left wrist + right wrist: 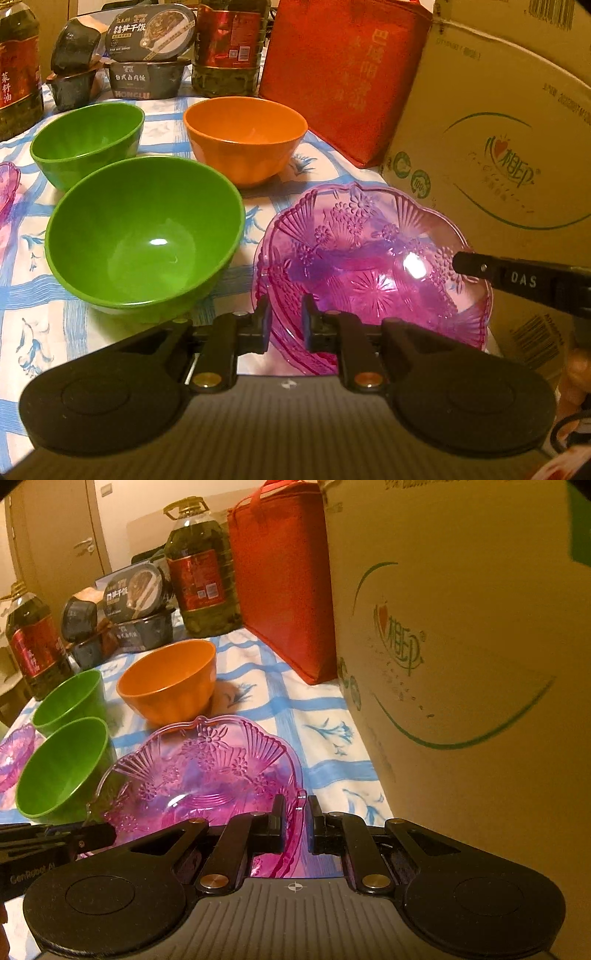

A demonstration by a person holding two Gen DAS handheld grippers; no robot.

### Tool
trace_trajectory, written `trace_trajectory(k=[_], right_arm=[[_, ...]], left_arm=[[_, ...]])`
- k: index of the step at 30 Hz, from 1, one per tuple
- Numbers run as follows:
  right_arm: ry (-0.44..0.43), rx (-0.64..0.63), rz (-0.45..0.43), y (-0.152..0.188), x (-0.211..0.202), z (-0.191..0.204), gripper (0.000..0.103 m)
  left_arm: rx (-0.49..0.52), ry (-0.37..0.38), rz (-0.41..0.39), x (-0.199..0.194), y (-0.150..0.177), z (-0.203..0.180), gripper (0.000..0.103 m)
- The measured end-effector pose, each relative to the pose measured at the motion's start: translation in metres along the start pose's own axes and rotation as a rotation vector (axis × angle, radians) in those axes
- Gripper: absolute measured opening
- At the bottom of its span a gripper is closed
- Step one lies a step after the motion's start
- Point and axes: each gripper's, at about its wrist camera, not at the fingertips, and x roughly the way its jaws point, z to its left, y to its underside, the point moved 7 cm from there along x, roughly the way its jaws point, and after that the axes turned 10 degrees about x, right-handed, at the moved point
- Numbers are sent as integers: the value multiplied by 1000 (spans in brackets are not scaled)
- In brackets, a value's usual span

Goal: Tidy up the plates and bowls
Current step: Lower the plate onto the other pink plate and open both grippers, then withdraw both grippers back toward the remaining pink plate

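The pink glass dish (369, 266) sits on the bench (22, 258), right of the near green bowl (147, 236). The right claw (296, 825) clenches its right rim; the left claw (286, 325) straddles the near rim, jaws narrowly parted, not pressing.

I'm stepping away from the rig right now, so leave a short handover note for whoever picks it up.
Right gripper: shut on the near rim of the purple plate.
Left gripper: jaws either side of the same plate's rim; grip unclear.
Near green bowl, far green bowl and orange bowl stand apart on the tablecloth; a second purple plate lies at far left.
Nothing is stacked yet; all the grouping is left.
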Motion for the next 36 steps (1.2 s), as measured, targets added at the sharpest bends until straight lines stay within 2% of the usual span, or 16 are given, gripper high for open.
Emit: trace_trajectory(k=[11, 12, 13, 14, 15, 17, 18, 30, 36], right_arm=[[4, -18, -8, 2, 10, 1, 11], [7, -27, -8, 2, 11, 2, 11], [9, -29, -18, 1, 11, 2, 11], [2, -24, -28, 0, 11, 2, 16], [-8, -13, -37, -1, 10, 1, 21], [-19, 15, -50, -2, 8, 0, 51], [-22, 23, -56, -2, 7, -1, 53], [13, 71, -63, 15, -34, 7, 54], [30, 88, -42, 39, -61, 26, 55]], left_arm=[[7, -11, 2, 6, 1, 0, 15], [9, -12, -1, 6, 1, 0, 16], [14, -22, -7, 6, 1, 1, 22], [19, -26, -13, 5, 1, -1, 27], [21, -24, -15, 5, 1, -1, 28], [11, -18, -12, 3, 3, 0, 28], [9, -18, -15, 1, 3, 0, 28], [-11, 27, -32, -36, 16, 3, 30], [-9, 29, -33, -63, 29, 16, 39]])
